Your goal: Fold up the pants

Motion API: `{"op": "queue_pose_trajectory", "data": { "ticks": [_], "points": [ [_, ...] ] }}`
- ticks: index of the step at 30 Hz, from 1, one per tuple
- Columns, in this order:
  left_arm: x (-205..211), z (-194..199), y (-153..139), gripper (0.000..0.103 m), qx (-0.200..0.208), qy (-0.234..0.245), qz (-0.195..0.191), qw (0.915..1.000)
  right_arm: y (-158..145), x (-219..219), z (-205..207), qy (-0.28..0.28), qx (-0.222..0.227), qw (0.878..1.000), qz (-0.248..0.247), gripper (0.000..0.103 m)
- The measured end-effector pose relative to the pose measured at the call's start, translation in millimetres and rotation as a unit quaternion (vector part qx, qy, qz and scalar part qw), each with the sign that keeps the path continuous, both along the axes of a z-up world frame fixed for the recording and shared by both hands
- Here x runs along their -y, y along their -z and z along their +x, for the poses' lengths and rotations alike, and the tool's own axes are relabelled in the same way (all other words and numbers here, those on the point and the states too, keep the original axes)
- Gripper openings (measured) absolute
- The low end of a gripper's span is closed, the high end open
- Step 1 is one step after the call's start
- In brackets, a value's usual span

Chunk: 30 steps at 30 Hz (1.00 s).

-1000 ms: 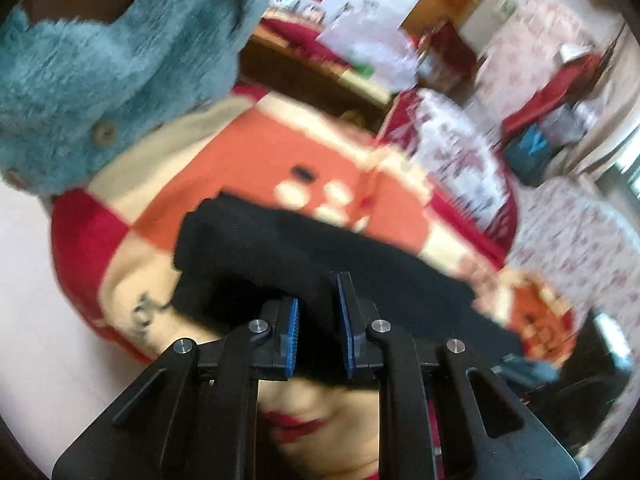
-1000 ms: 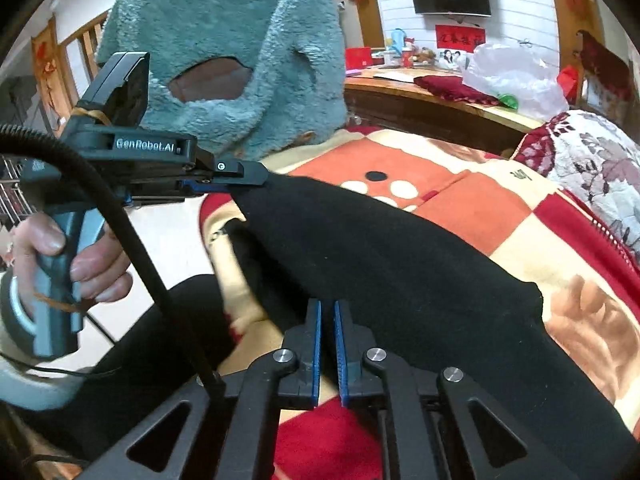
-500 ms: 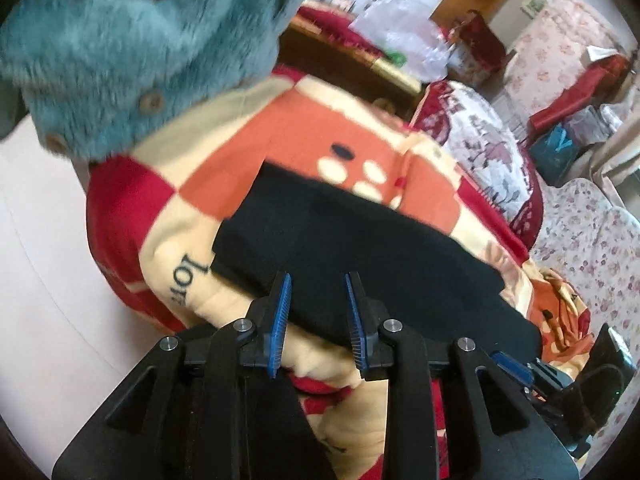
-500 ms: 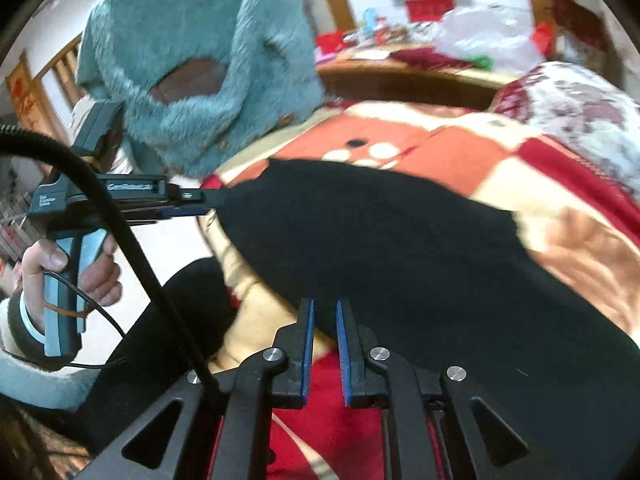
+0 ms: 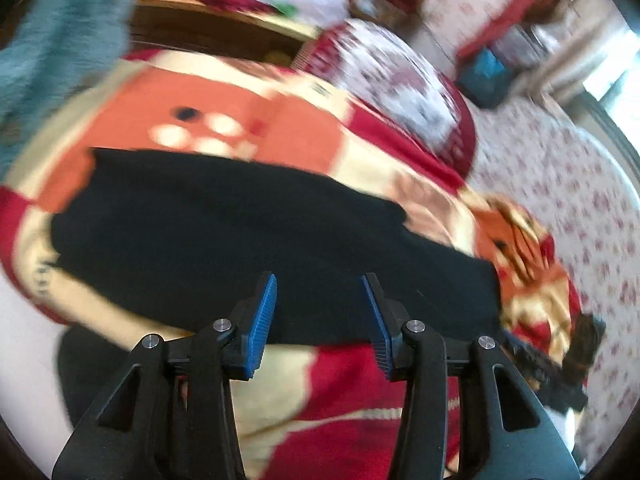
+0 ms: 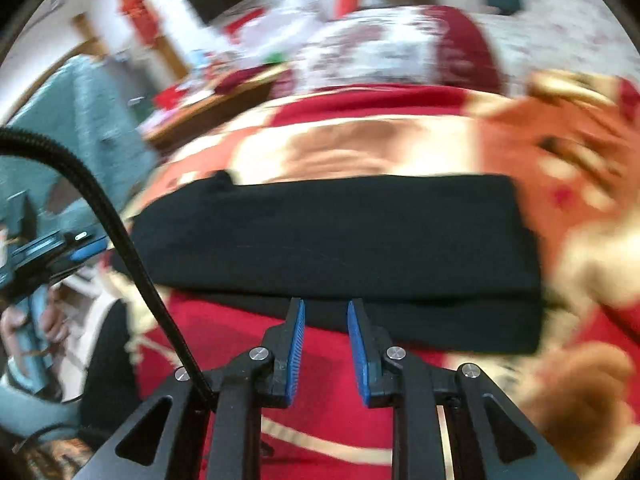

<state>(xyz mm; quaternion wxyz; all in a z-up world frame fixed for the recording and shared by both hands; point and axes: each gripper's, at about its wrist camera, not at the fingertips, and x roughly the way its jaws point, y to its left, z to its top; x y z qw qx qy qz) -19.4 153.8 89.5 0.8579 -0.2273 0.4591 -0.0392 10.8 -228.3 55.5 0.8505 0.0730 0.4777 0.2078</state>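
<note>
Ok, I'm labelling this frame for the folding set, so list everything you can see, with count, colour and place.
pants: one, black, folded into a long band across the blanket.
blanket: one, red, orange and cream cartoon print, under the pants.
fleece garment: one, teal, at the blanket's far left.
patterned cushion: one, white with dark red, behind the blanket.
wooden counter: one, brown, in the background; the clutter on it is too blurred to name.
cable: one, black, left of the right wrist view.
left gripper: black with blue pads, jaws opening, nothing between them.
right gripper: same colours, jaws opening, nothing between them.
hand: on the left gripper's handle.
</note>
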Motion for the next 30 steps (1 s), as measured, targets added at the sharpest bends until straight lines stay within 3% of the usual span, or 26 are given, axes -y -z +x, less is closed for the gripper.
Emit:
{"op": "queue_pose_trajectory", "data": {
  "ticks": [2,5,9,13,15,17,22,30],
  "points": [
    [26,8,3,0.051,0.000,0.039,0.007,0.9992,4,17,4,0.032,-0.017,0.999,0.025,0.021],
    [68,20,7,0.051,-0.004,0.100,0.011,0.9949,15,38,12,0.073,-0.046,0.991,0.100,0.022],
    [105,34,17,0.051,-0.021,0.146,0.009,0.9890,27,35,27,0.084,-0.064,0.990,0.098,0.023],
    [123,40,25,0.051,-0.035,0.161,-0.003,0.9863,39,43,36,0.113,-0.080,0.982,0.131,0.027],
    [128,44,28,0.051,-0.038,0.162,-0.001,0.9861,43,49,38,0.128,-0.084,0.975,0.161,0.041],
    [132,49,29,0.051,-0.039,0.162,0.000,0.9860,49,53,40,0.141,-0.094,0.969,0.180,0.045],
    [136,60,29,0.051,-0.037,0.162,-0.009,0.9861,47,59,36,0.165,-0.102,0.965,0.176,0.045],
    [161,60,35,0.051,-0.051,0.207,-0.035,0.9764,59,86,37,0.220,-0.104,0.952,0.187,0.045]
  ]
}}
